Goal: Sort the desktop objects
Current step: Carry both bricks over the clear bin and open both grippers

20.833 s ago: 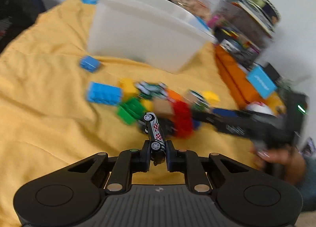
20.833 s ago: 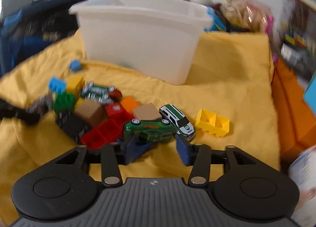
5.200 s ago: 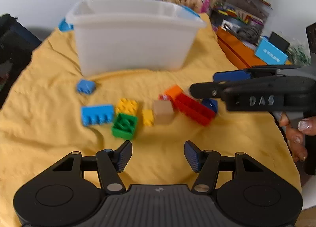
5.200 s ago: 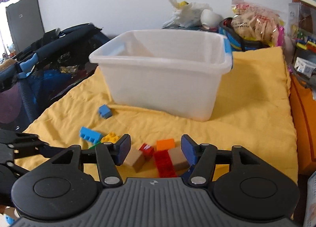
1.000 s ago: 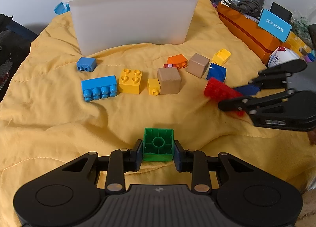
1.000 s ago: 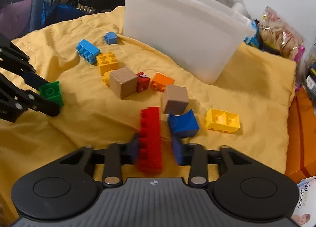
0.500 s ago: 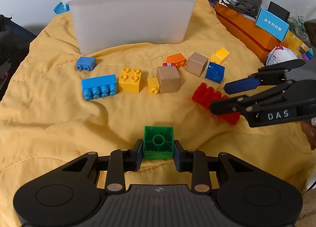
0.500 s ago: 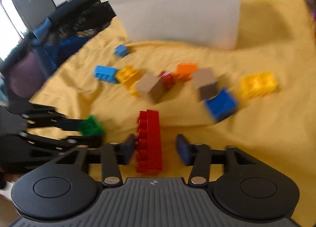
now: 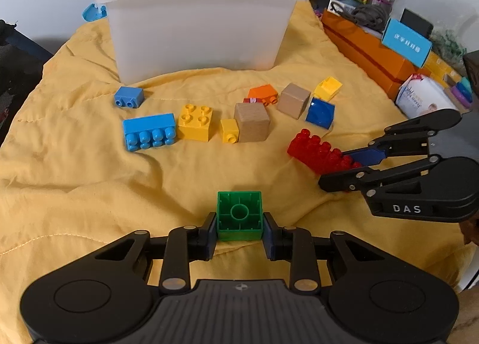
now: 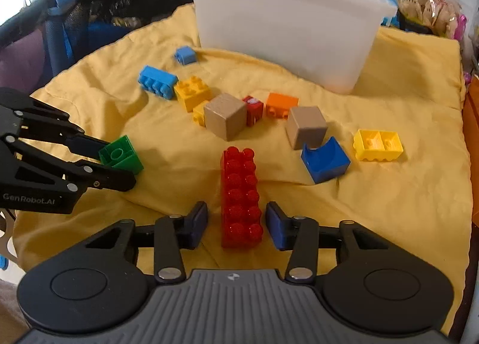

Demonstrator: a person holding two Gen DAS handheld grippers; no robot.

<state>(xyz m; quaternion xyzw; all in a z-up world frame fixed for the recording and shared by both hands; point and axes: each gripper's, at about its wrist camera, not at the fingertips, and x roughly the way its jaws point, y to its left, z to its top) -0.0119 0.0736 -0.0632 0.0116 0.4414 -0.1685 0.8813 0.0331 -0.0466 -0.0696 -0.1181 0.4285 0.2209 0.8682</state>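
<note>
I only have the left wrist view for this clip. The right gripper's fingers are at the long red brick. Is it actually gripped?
Observer: No. From the right wrist camera the right gripper is open, with a gap on either side of the red brick, which lies on the yellow cloth.
Operator: Is the dark blue piece near it a plain cube?
Observer: No, the dark blue piece has a curved scoop in its top.
Operator: What is the red bit behind the wooden cube?
Observer: A small red block, against the wooden cube and beside the orange brick.
</note>
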